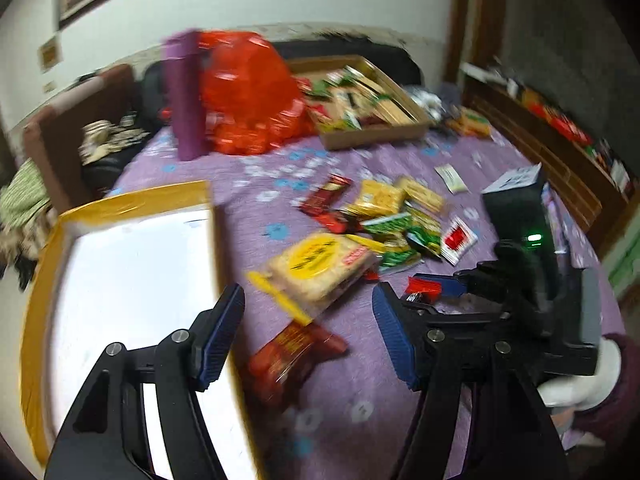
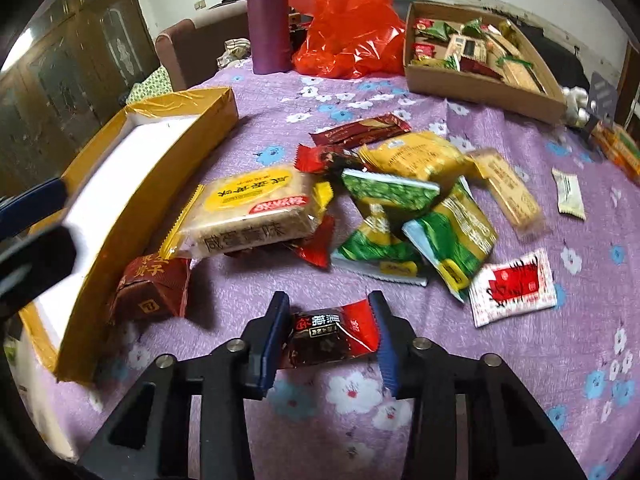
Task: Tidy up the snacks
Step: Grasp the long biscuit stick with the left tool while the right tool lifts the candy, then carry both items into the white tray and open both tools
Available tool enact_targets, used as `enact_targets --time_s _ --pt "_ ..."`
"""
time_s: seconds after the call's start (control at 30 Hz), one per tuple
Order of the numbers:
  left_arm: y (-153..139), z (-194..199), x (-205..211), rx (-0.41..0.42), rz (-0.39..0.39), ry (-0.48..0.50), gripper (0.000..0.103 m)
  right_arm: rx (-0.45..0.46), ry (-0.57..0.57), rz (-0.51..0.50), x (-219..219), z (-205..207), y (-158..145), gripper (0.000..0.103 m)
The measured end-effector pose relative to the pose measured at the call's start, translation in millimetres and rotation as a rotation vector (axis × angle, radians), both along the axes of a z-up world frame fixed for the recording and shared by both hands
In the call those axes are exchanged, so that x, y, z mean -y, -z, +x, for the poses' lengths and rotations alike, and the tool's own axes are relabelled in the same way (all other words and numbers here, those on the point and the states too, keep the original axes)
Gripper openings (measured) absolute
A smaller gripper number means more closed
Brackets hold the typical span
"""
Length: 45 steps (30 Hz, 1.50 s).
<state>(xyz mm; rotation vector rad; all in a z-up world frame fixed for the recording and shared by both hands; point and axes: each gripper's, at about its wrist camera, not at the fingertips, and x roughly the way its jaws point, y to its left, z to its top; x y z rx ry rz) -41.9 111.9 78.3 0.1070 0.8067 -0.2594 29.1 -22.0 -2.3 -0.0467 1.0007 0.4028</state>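
Gold box (image 2: 192, 136): lies at the left on the purple flowered cloth (image 2: 520, 360), white inside, nothing in it.
Left gripper (image 1: 308, 332): fingers spread wide and holding nothing, hanging over the box's right edge and a dark red packet (image 1: 292, 356).
Dark red packet, right view (image 2: 154, 290): sits just beside the box's long wall.
Cake pack (image 2: 256, 210): yellow and clear, near the box, at the left edge of the loose pile.
Pile: green packets (image 2: 390, 192), yellow packets (image 2: 416, 156) and red ones overlap in the middle of the cloth.
Right gripper (image 2: 330, 334): fingers sit either side of a small red and black candy (image 2: 332, 334), the left finger touching it; whether the right one touches cannot be told.
White and red sachet (image 2: 512, 288): lies flat to the right of the pile.
Cardboard tray (image 2: 480, 88): far right at the back, packed with snacks.
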Motion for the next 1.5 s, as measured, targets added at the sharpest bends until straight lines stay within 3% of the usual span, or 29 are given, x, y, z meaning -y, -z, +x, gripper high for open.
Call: enact_targets --time_s 0.27,0.43,0.53,0.63,0.73,0.8,0.97,1.0,1.1,1.2,1.37,1.5 --pt "24 56 38 -0.149 0.090 0.165 0.069 -0.016 0.016 0.099 49 -10 -2 0.032" --pt "45 80 44 -0.238 0.160 0.180 0.070 -0.023 0.003 0.149 56 -7 -1 0.029" --pt "53 85 48 -0.243 0.210 0.175 0.079 -0.022 -0.008 0.153 56 -7 -1 0.029" --pt "56 86 52 -0.242 0.238 0.174 0.082 -0.010 -0.025 0.155 55 -9 -1 0.033" --pt "61 84 61 -0.230 0.318 0.165 0.080 0.000 -0.056 0.134 49 -14 -2 0.044" --pt "61 80 62 -0.205 0.359 0.152 0.063 0.010 -0.072 0.112 44 -19 -2 0.054" --pt "35 72 46 -0.156 0.241 0.092 0.037 0.054 -0.100 0.016 29 -28 -1 0.056" --pt "33 74 45 -0.155 0.225 0.082 0.032 0.061 -0.102 -0.001 27 -29 -1 0.049" --pt "25 66 36 -0.134 0.185 0.048 0.028 0.054 -0.109 0.000 26 -32 -1 0.026" --pt "20 59 28 -0.112 0.151 0.020 0.025 0.066 -0.108 -0.007 24 -36 0 0.025" --pt "5 43 4 -0.088 0.047 -0.008 0.017 0.053 -0.110 0.088 30 -42 -8 0.021" --pt "-3 24 -13 -0.065 -0.023 -0.030 0.016 0.071 -0.110 0.155 36 -52 -21 0.020"
